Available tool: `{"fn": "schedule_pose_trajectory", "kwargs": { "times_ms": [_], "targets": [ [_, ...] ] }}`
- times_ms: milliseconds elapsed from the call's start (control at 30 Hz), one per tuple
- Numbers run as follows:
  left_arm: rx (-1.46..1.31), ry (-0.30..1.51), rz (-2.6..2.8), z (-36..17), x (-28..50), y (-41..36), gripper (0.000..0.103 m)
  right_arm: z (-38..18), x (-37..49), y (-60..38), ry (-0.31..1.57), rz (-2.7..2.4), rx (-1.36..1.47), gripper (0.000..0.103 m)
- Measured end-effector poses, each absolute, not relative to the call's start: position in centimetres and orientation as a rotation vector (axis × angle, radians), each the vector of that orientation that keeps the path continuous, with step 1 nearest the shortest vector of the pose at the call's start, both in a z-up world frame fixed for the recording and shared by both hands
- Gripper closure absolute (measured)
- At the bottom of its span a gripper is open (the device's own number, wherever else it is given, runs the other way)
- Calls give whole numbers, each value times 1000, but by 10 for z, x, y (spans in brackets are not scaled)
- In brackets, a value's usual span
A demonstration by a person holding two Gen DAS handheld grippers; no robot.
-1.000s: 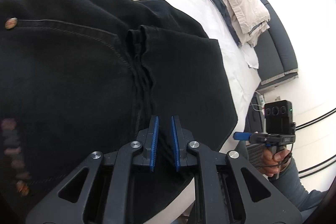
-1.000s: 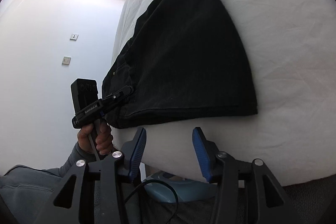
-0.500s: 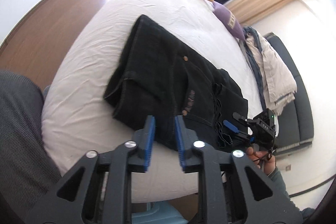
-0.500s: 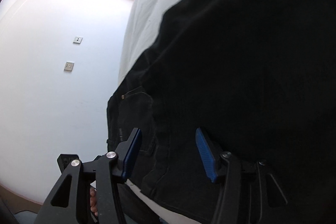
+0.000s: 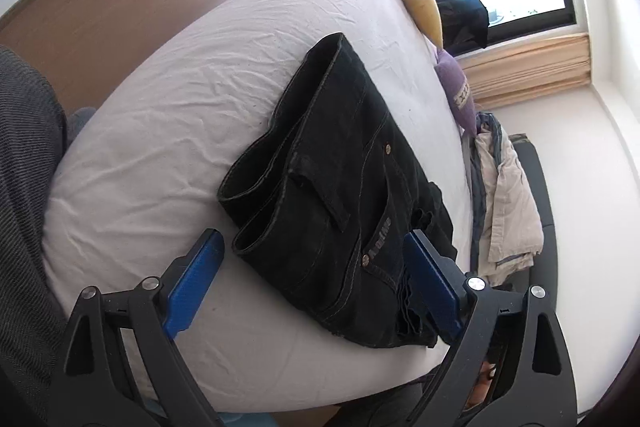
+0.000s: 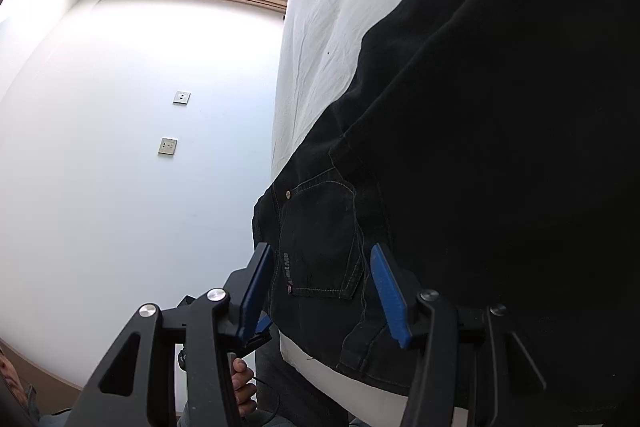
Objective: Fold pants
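The left gripper (image 5: 312, 281) jaws are opening wide, nothing gripped; the right gripper (image 6: 322, 291) jaws are opening astride the folded pants (image 6: 480, 147), unclamped.

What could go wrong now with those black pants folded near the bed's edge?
The black pants lie at the corner of the white bed, one end reaching its edge, so a nudge might pull them off. The right gripper, jaws opening, hovers over the back pocket and might snag only the top layer. The left gripper is opening too, with nothing gripped.
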State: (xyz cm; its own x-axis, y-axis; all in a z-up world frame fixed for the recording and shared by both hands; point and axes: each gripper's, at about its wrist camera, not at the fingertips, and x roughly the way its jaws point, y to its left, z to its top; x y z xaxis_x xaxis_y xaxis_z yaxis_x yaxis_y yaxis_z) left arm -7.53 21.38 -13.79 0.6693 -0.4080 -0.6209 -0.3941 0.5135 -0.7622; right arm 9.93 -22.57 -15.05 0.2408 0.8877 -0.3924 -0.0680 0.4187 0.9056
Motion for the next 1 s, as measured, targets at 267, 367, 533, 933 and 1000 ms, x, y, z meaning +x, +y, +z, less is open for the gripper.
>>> {"fn": "schedule_pose_trajectory", "kwargs": {
  "times_ms": [267, 367, 533, 933, 1000],
  "targets": [
    [-1206, 838, -13, -159, -56, 222, 14, -159, 101, -229, 1127, 797, 967, 48],
    [-1274, 817, -15, -167, -56, 230, 38, -162, 101, -238, 1121, 789, 986, 48],
    [-1377, 818, -6, -186, -54, 240, 75, -174, 102, -242, 1163, 748, 974, 52],
    [-1045, 725, -112, -80, -21, 205, 90, -193, 106, -248, 1235, 657, 963, 85],
    [-983, 717, -133, -61, -13, 191, 90, -198, 105, -250, 1246, 637, 960, 93]
  ]
}}
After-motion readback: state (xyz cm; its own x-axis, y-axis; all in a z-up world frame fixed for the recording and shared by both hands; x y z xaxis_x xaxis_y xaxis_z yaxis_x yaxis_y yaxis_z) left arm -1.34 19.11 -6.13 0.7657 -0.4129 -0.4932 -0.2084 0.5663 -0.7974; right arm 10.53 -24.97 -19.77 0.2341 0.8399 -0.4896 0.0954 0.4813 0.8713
